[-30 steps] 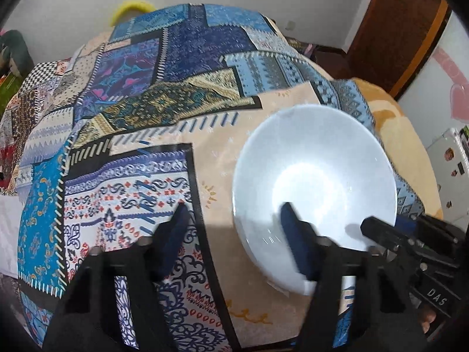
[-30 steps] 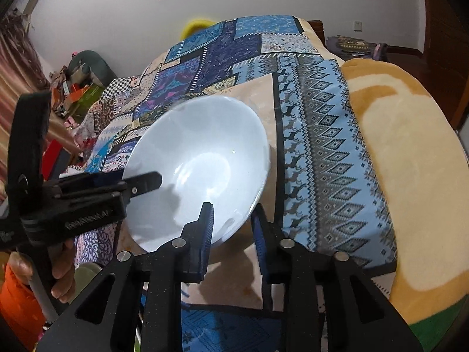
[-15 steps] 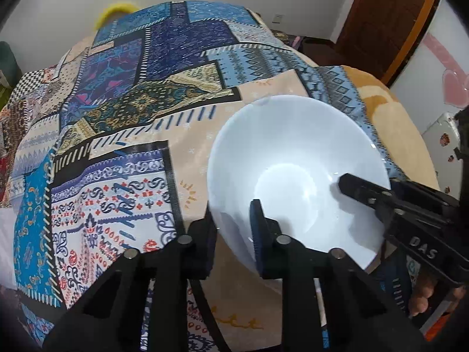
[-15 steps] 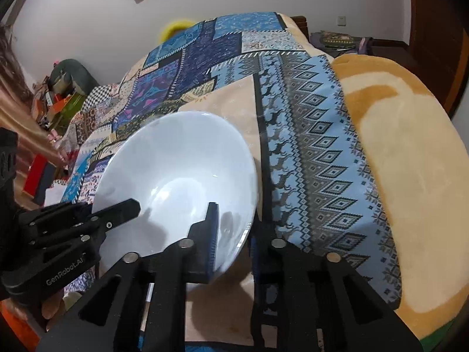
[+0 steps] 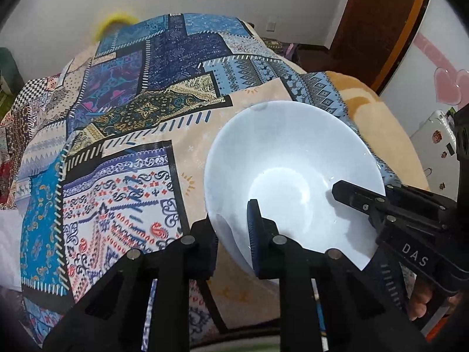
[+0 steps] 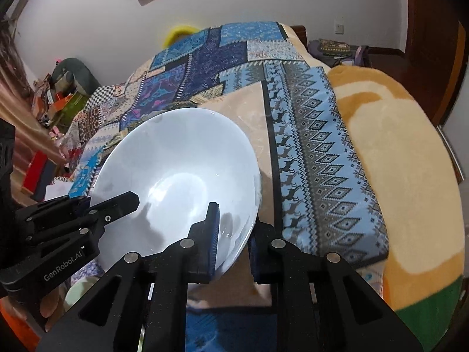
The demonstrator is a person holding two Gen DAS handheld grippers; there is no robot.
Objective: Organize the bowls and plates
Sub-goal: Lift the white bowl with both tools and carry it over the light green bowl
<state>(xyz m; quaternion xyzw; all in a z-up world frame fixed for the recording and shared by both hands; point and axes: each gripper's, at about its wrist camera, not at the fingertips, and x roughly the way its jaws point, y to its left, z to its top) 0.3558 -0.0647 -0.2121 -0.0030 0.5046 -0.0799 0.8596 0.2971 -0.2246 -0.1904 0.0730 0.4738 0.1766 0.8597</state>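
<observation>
A large white bowl [image 5: 293, 158] is held above the patterned bedspread [image 5: 123, 123] by both grippers. My left gripper [image 5: 231, 228] is shut on the bowl's near left rim, one finger inside and one outside. My right gripper [image 6: 234, 228] is shut on the bowl's [image 6: 176, 170] near right rim in the same way. Each gripper shows in the other's view: the right one [image 5: 381, 205] at the bowl's right side, the left one [image 6: 96, 211] at its left side. The bowl is tilted slightly and empty.
The bed fills both views, with an orange and cream blanket [image 6: 404, 158] on the right. A yellow object [image 6: 178, 30] lies at the far end by the wall. A dark wooden door [image 5: 378, 23] stands right. Clutter [image 6: 55, 94] lies on the floor to the left.
My left gripper went from open around the bowl's rim to shut on it. The bowl has risen and both grippers now hold it together.
</observation>
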